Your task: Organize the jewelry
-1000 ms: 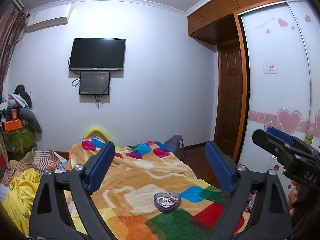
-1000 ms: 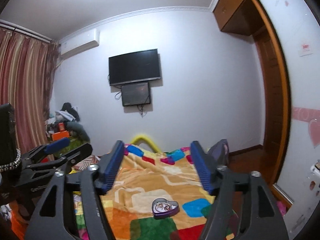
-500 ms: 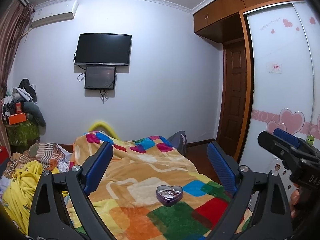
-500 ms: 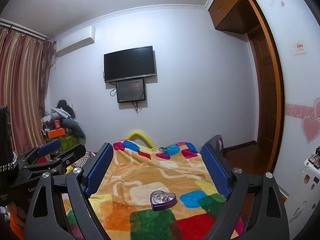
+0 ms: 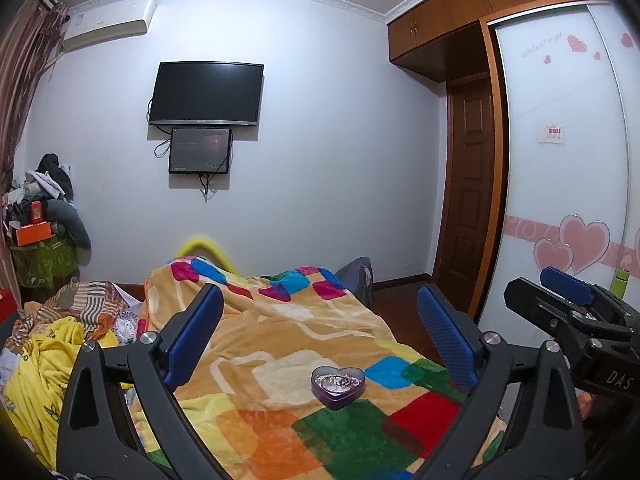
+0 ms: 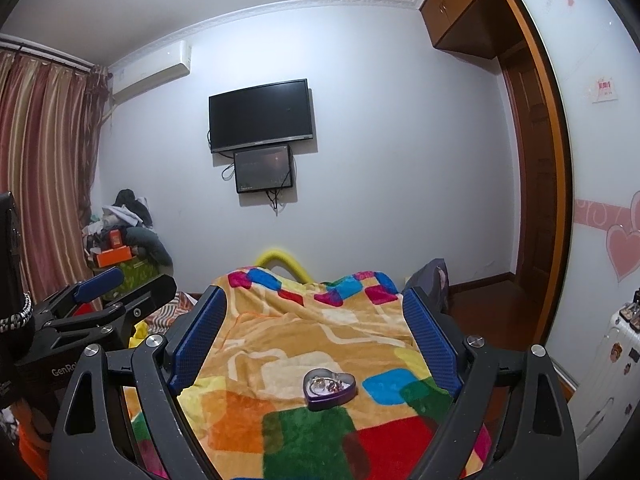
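A purple heart-shaped tin (image 5: 338,386) with jewelry inside sits open on a colourful patchwork blanket (image 5: 280,344) on the bed. It also shows in the right wrist view (image 6: 329,389). My left gripper (image 5: 320,320) is open and empty, held above the bed with the tin ahead between its fingers. My right gripper (image 6: 314,320) is open and empty, likewise facing the tin. The right gripper shows at the right edge of the left wrist view (image 5: 568,304); the left gripper shows at the left of the right wrist view (image 6: 100,300).
A yellow garment (image 5: 44,364) and striped clothes (image 5: 80,304) lie left of the blanket. A pile of clothes and boxes (image 5: 36,216) stands in the far left corner. A wardrobe with heart decals (image 5: 576,200) and a wooden door (image 5: 468,216) are on the right.
Both grippers have tilted down and moved slightly, so the tin sits a little higher and more centred in both views. The right gripper's jaws have opened wider. Nothing was grasped.
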### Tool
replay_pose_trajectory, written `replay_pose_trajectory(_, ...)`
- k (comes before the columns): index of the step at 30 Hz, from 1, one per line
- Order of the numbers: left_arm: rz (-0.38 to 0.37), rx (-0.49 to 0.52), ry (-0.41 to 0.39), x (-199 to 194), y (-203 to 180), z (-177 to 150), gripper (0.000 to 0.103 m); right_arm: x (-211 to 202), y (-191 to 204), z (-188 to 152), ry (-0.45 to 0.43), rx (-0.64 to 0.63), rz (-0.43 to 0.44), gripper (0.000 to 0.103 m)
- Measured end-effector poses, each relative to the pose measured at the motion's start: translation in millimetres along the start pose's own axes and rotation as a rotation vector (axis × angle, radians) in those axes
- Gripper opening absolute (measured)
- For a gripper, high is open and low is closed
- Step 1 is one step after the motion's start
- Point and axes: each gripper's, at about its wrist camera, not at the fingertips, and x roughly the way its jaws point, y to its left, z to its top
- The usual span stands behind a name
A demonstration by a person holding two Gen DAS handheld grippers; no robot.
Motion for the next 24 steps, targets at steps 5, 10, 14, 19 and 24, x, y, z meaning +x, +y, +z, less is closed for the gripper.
replay_pose_trajectory(5, 0.003, 0.003, 0.002, 1.1, -1.0, -0.8, 0.099, 0.8, 0.7, 1.1, 0.008, -0.001, -0.003, 0.088)
replay_pose_trajectory(10, 0.002, 0.003, 0.008, 2.3, -1.4, -1.3, 0.099, 0.6, 2.5, 3.3, 0.014, -0.004, -0.006, 0.088)
replay_pose_trajectory(14, -0.001, 0.001, 0.014, 3.8, -2.1, -2.0, 0.099, 1.3, 3.3, 3.3, 0.020, -0.004, -0.007, 0.088)
replay_pose_trajectory(19, -0.004, -0.006, 0.024, 6.5, -2.4, -2.1, 0.100, 2.7, 1.5, 2.9, 0.027, -0.002, -0.007, 0.088)
replay_pose_trajectory(24, -0.006, -0.006, 0.026, 7.5, -2.8, -2.1, 0.100, 2.7, 1.4, 3.3, 0.027, -0.002, -0.008, 0.088)
